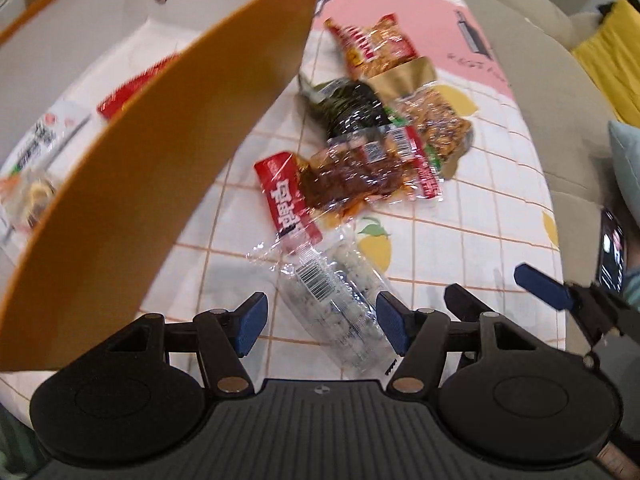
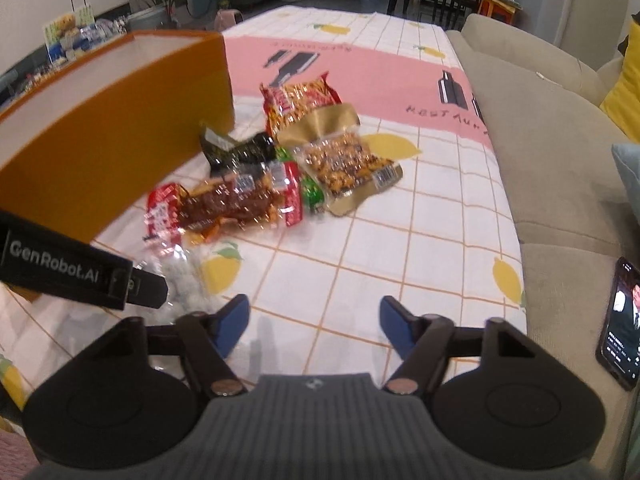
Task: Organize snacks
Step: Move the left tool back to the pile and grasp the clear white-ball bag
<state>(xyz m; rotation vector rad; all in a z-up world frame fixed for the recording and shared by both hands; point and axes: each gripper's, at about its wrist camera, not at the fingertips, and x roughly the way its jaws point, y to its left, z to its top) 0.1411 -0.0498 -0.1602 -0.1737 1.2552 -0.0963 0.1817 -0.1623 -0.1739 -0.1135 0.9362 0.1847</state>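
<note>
Both claws, left (image 1: 322, 326) and right (image 2: 314, 326), gape empty over a lemon-print tablecloth (image 2: 420, 216) beside a beige sofa (image 2: 552, 148).

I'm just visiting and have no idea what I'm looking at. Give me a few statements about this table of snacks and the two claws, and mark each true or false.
1. Both claws are open. True: the left claw and the right claw each hold nothing.
2. The clear packet with the barcode lies between the left claw's fingers. True, though the fingers have not closed on it.
3. The orange box is empty. False: a few packets already lie inside it.
4. The phone lies on the tablecloth among the snacks. False: it rests on the beige sofa beside the table.
5. The tablecloth is plain white. False: it has a grid, yellow lemons and a pink band.
</note>
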